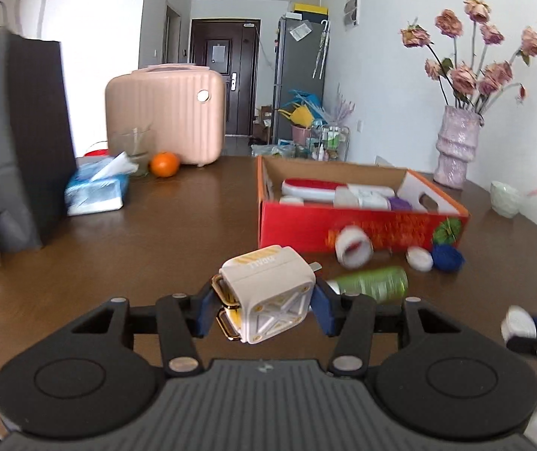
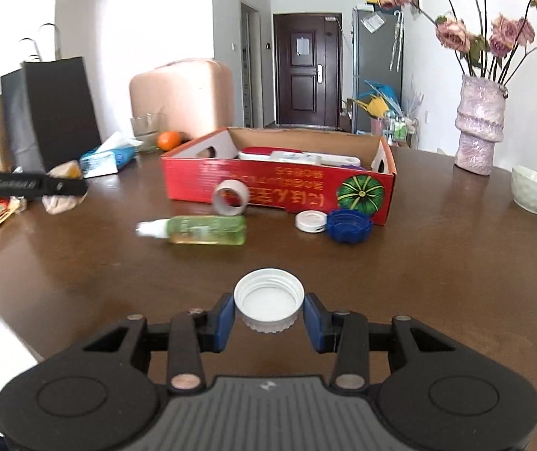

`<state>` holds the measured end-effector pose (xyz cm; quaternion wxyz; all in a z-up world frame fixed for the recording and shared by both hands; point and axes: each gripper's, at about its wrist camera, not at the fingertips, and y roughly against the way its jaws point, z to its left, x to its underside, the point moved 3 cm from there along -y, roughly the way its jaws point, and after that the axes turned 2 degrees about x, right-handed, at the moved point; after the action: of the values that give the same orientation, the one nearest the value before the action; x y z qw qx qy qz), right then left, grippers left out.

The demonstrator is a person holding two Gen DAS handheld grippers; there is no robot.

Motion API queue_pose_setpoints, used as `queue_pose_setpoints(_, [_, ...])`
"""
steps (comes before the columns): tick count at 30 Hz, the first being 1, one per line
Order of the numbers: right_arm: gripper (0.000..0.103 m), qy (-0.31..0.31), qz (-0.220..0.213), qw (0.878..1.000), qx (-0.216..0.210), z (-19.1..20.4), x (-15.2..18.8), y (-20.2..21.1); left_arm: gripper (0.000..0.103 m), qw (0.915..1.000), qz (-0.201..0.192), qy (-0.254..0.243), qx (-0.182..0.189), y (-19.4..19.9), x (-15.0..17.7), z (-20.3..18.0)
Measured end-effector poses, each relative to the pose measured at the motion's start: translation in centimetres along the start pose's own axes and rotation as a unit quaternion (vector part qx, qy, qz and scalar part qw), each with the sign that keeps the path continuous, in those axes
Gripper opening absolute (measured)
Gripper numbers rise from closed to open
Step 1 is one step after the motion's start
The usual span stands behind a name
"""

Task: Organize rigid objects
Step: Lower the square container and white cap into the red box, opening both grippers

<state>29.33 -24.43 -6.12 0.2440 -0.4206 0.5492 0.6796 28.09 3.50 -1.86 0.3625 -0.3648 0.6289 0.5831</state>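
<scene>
Jaws on the left gripper (image 1: 266, 306) are pinching a white charger (image 1: 268, 297); jaws on the right gripper (image 2: 268, 317) are clamping a white cap (image 2: 268, 298), both above the desk (image 2: 437, 263). Best carrying each over the red box (image 2: 268, 184) rim before releasing. Right view is showing the whole green bottle (image 2: 201, 230); left view is hiding half.

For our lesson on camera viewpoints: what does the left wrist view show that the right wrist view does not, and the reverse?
Only the left wrist view shows the left gripper shut on a white charger block.

Only the right wrist view shows the right gripper shut on an upturned white lid, threads visible.

Both show the red box, the green bottle lying down, the tape roll and the blue cap.
</scene>
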Motion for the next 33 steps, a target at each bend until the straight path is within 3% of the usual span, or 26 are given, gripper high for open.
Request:
queue_pose_setpoints(10, [0.039,0.006,-0.037,0.999,-0.005,2.0,0.9,5.2,0.052,0.9999,0.003,0.002,0.013,6.3,3.1,-0.8])
queue_pose_setpoints(19, [0.039,-0.004,-0.047,0.999,-0.004,1.9,1.0,6.2,0.052,0.9995,-0.009,-0.009,0.029,6.4,2.4,-1.9])
queue_pose_setpoints(23, [0.039,-0.005,-0.038,0.999,-0.01,1.7,0.8,4.6,0.052,0.999,-0.004,-0.009,0.043,4.5,1.0,-2.0])
queue_pose_setpoints(26, [0.039,0.0,-0.039,0.999,-0.013,1.1,-0.3,2.9,0.052,0.9979,-0.012,-0.012,0.062,1.8,-1.7,-2.0])
queue_pose_setpoints(30, [0.039,-0.015,-0.045,0.999,-0.006,-1.1,-3.5,-1.2,0.052,0.9969,-0.013,-0.033,0.071,-3.8,-5.6,-2.7])
queue_pose_setpoints(33, [0.039,-0.011,-0.052,0.999,-0.003,-3.0,-6.8,-4.5,0.052,0.9957,0.007,-0.04,0.083,-9.2,-8.3,-3.3])
